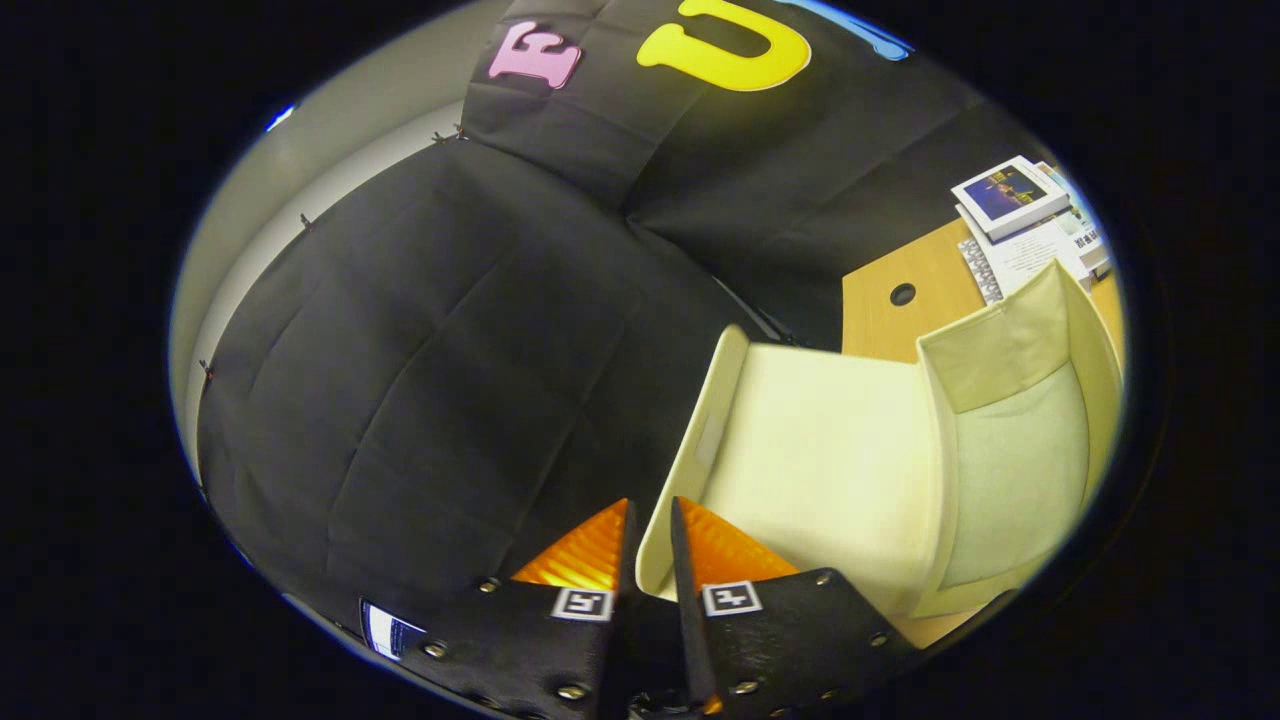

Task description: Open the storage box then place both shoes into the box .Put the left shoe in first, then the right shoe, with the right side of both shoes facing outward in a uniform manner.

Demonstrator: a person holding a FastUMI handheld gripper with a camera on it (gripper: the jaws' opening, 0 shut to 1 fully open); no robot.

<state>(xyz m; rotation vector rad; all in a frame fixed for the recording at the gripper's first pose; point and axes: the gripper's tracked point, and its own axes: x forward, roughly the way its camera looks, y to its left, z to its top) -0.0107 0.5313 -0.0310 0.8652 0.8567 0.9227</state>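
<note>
A cream storage box [1020, 470] stands on the wooden table [890, 310], beyond my fingers and to their right. Its lid [820, 450] is swung up and away from the box, so the pale lined inside of the box shows. My gripper [651, 512] is shut on the lid's rounded rim, and the thin edge of the lid runs down between the two fingers [590, 555]. The view is tilted, with the table sloping away to the right.
A stack of books and papers [1010, 195] lies on the table behind the box, near a round cable hole [902, 294]. The black cloth wall [450, 350] of the booth hangs close ahead and to the left.
</note>
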